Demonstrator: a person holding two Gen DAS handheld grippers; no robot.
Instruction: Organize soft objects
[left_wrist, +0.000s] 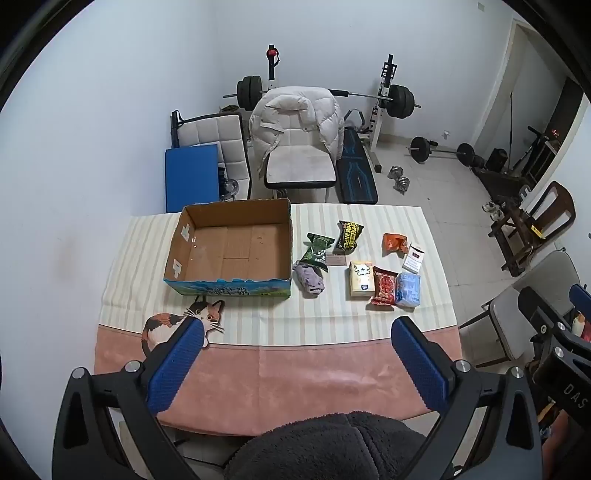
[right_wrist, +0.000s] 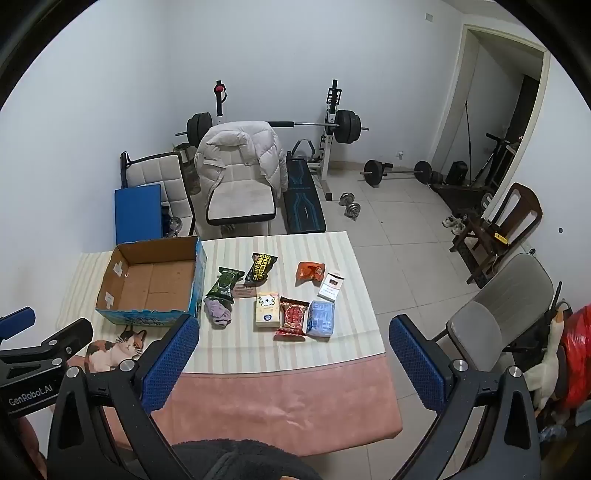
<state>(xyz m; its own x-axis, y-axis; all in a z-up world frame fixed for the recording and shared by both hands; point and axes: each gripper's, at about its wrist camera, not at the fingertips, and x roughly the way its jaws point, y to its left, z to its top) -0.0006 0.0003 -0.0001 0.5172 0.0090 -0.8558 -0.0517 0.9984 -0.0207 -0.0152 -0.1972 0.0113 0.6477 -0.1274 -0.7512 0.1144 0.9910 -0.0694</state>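
An empty cardboard box stands on the left of the table. To its right lie a purple cloth, a green pouch, a black and yellow pack, an orange packet, a white box, a cream tissue pack, a red snack bag and a blue tissue pack. My left gripper and right gripper hover open above the near edge, holding nothing.
The table has a striped and pink cloth with a cat picture. Behind it stand a chair with a white jacket, a weight bench and barbells. A grey chair is at the right. A dark fleece sleeve is below.
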